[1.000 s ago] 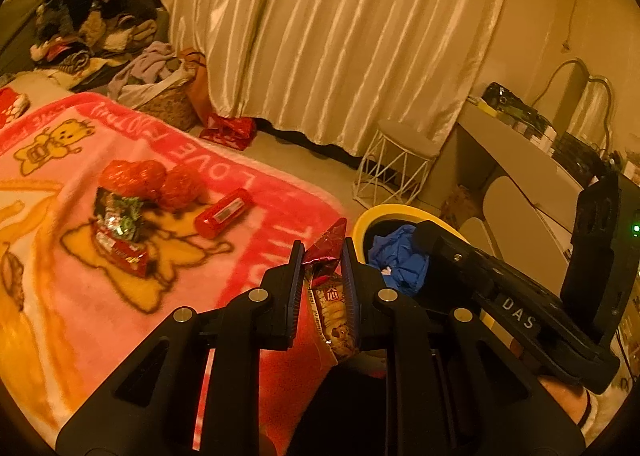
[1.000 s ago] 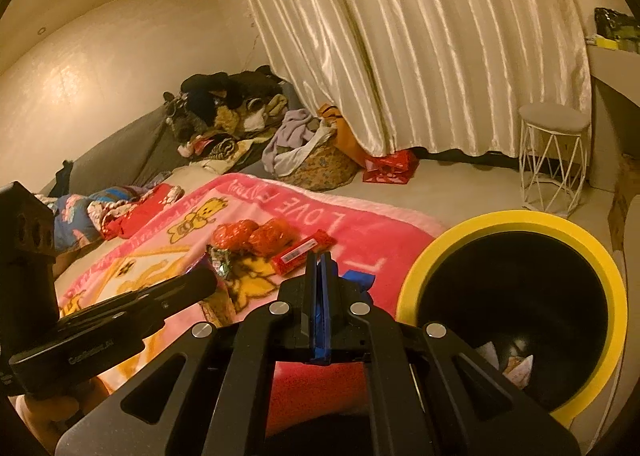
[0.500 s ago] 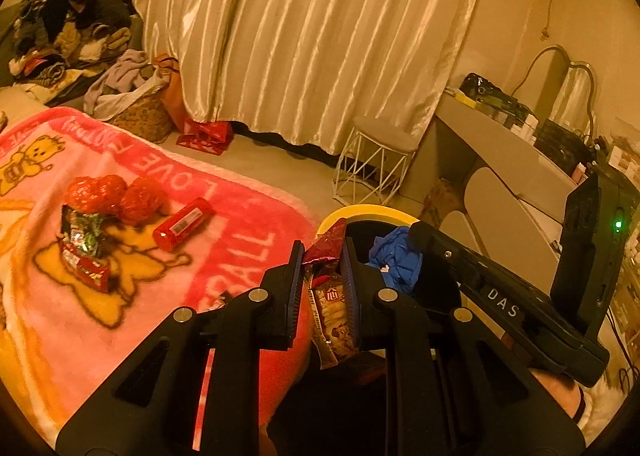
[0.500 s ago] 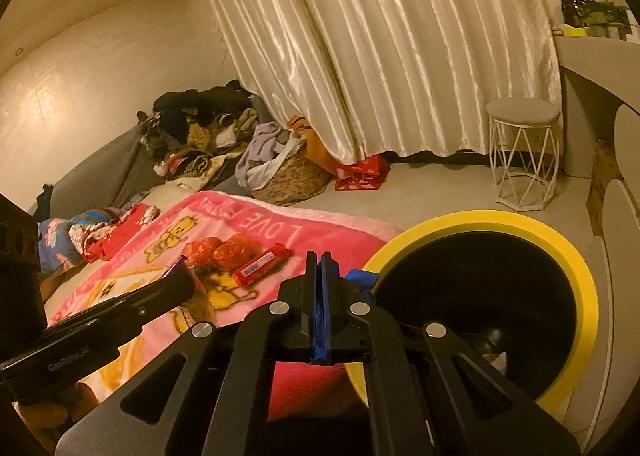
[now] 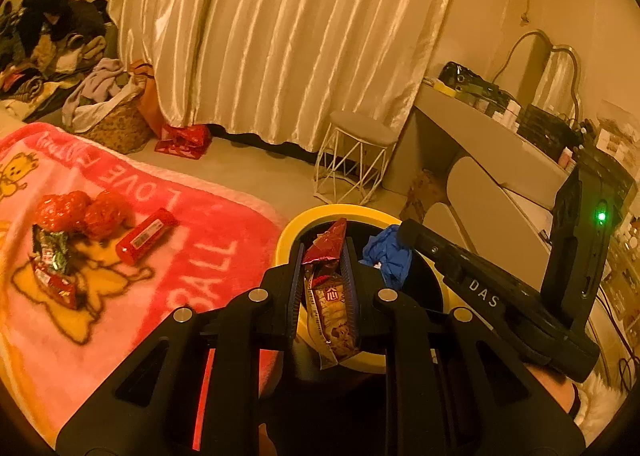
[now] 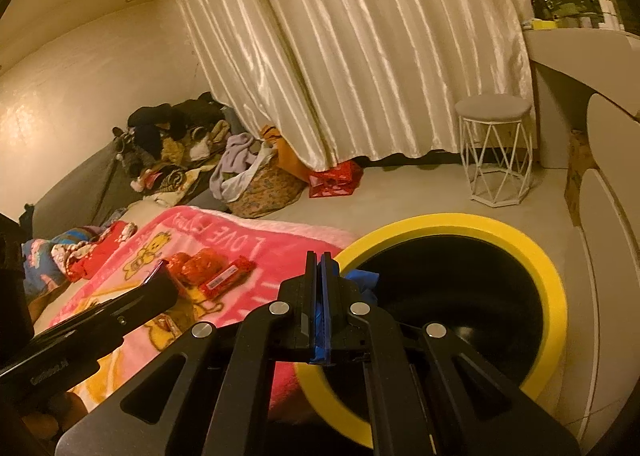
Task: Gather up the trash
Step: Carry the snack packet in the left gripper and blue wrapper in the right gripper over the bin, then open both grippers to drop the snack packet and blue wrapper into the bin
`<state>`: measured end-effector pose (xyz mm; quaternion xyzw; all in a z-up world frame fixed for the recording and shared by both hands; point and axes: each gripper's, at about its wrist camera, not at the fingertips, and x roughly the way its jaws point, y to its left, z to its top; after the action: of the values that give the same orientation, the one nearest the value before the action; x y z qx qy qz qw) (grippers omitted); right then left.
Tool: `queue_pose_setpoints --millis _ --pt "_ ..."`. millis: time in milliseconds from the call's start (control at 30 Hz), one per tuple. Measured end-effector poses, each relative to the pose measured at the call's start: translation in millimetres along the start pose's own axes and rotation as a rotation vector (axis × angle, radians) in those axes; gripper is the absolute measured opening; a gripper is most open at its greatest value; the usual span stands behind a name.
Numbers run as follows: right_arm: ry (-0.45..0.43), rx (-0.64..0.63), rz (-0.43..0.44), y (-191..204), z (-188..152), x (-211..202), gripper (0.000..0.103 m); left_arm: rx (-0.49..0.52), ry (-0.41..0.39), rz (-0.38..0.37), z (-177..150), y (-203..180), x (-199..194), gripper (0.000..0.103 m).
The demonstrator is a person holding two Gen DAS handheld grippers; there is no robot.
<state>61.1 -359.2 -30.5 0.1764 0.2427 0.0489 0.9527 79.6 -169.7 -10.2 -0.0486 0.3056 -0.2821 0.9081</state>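
Observation:
My left gripper (image 5: 323,256) is shut on a red and brown snack wrapper (image 5: 329,292) and holds it over the near rim of the yellow-rimmed black bin (image 5: 316,213). My right gripper (image 6: 319,268) is shut on a crumpled blue wrapper (image 6: 362,280), seen also in the left wrist view (image 5: 386,254), over the bin's left edge (image 6: 556,288). On the pink blanket (image 5: 120,296) lie a red bar wrapper (image 5: 146,236), two red crumpled wrappers (image 5: 80,209) and a dark foil wrapper (image 5: 52,268).
A white wire stool (image 5: 356,157) stands behind the bin before the curtain (image 5: 280,35). A white desk (image 5: 500,151) with clutter is at the right. A red bag (image 5: 184,139), a basket of clothes (image 5: 108,115) and a clothes pile (image 5: 48,39) lie far left.
Both grippers have moved right toward the bin with their wrappers; the bin is now nearer and under the fingertips. The blanket's wrappers have not moved.

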Motion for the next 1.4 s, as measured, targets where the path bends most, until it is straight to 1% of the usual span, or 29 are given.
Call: queue_pose_setpoints --millis 467,1167,1400 --pt "-0.015 0.048 -0.093 -37 1 -1 0.002 0.039 0.033 -0.038 3 -18 26 0.013" --pt "0.014 0.097 -0.165 -68 -7 5 0.002 0.085 0.103 -0.078 -2 -38 70 0.013" --pt "0.031 0.108 -0.175 -74 -10 10 0.002 0.089 0.112 -0.078 4 -41 88 0.013"
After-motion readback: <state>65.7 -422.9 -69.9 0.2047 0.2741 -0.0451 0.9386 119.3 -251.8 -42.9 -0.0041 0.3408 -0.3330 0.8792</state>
